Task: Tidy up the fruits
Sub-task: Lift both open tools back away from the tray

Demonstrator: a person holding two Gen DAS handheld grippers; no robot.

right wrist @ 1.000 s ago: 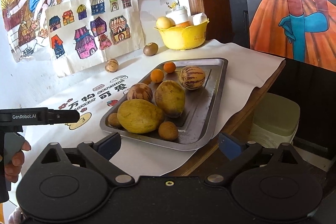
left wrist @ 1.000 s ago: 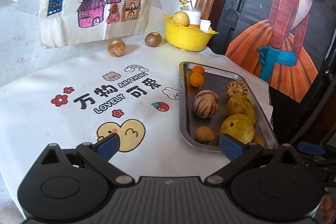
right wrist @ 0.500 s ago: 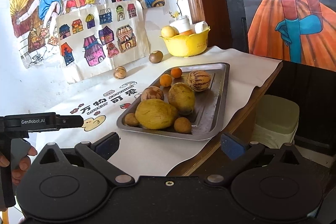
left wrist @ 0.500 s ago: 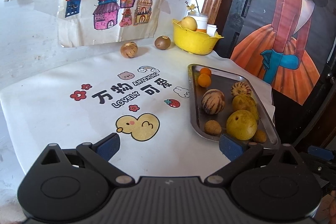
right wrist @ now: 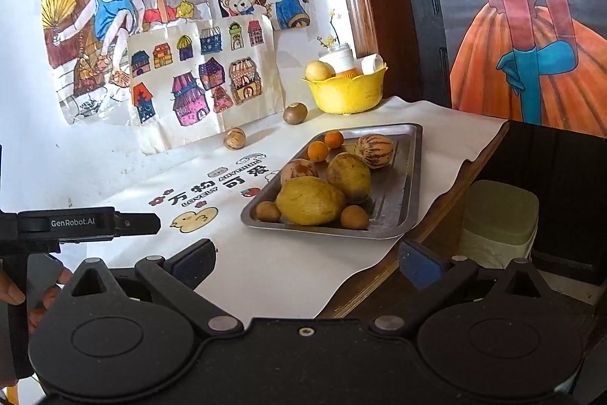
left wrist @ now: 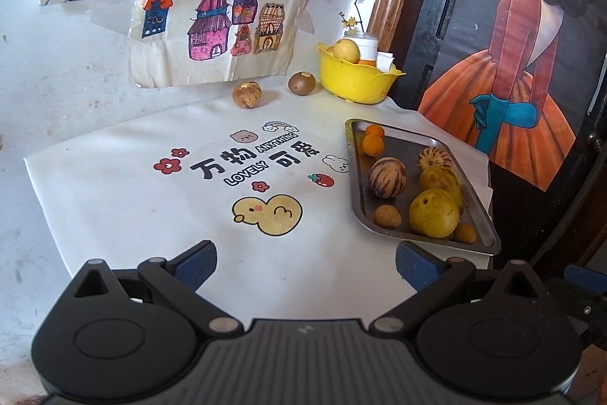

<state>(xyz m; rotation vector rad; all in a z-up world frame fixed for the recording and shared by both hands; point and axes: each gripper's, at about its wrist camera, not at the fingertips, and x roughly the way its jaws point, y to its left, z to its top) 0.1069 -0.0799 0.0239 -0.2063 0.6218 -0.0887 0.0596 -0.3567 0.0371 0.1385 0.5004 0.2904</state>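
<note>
Both tools hang above the near edge of the table (left wrist: 114,177), which is covered by a white printed cloth (left wrist: 125,200). The left tool (left wrist: 305,262) has its fingers spread wide with nothing between them, and the right tool (right wrist: 307,262) is spread the same way and holds nothing.

A metal tray (right wrist: 409,177) lies on the right side of the cloth. In it sit two large yellow fruits touching each other, two striped melons, two small oranges (right wrist: 318,151) at the far end and two small brown fruits by the near rim; a third may be hidden behind the big ones.

Beyond the tray, a yellow bowl (left wrist: 353,84) stands by the wall with a pale round fruit inside. Just left of it, a brown fruit (left wrist: 301,83) and a striped fruit (left wrist: 247,95) lie on the cloth, well apart from the tray.
</note>
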